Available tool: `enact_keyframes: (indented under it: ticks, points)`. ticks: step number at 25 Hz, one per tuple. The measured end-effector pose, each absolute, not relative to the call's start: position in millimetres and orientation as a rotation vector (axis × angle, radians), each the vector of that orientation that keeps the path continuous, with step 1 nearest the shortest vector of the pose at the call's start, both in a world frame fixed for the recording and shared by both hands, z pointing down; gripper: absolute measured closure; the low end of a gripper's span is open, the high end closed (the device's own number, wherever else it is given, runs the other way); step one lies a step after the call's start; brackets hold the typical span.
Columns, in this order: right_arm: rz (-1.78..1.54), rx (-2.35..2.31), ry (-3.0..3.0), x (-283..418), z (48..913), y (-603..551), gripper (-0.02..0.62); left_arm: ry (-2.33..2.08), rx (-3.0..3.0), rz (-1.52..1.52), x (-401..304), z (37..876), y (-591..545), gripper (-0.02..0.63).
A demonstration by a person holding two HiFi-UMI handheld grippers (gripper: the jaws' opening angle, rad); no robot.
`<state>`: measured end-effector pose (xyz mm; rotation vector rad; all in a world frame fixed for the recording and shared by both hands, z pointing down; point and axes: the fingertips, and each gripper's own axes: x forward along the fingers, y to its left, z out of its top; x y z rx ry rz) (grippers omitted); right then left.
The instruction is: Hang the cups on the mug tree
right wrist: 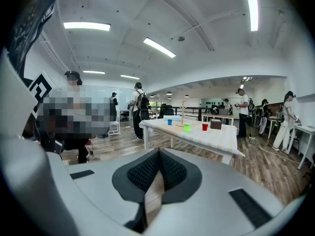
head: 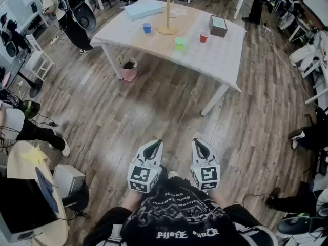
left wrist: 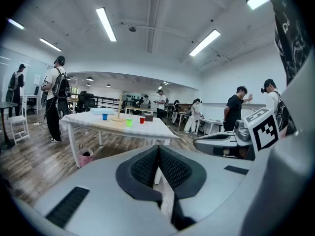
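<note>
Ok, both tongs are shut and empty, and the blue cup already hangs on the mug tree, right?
No: the blue cup stands on the table beside the mug tree, as the head view shows. The left tongs and right tongs are indeed shut and empty.

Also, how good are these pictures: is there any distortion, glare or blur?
Head view: strong fisheye, the floor planks bend around the table, which stays sharp. Left gripper view: dark rounded corners, ceiling light glaring. Right gripper view: the same.
</note>
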<state>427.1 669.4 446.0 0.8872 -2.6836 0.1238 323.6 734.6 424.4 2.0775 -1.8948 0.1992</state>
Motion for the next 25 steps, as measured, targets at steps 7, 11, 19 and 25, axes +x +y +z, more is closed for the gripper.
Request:
enact_keyframes:
  ticks: [7,11,19,25]
  points:
    - [0.129,0.895,-2.66,416,445,659,0.588,-1.909,2.051,0.157,302,423,723,0.586]
    - [0.147,0.898,-2.672,400,439,646,0.588,-1.896,2.061,0.16,290,421,710,0.586]
    - [0.21,0.982,-2.7,369,440,616,0.586,-1.871,2.116,0.139,256,423,681,0.586]
    - [0.193,1.027,-2.68,335,448,589,0.586,-1.827,2.166,0.204,222,432,650,0.586]
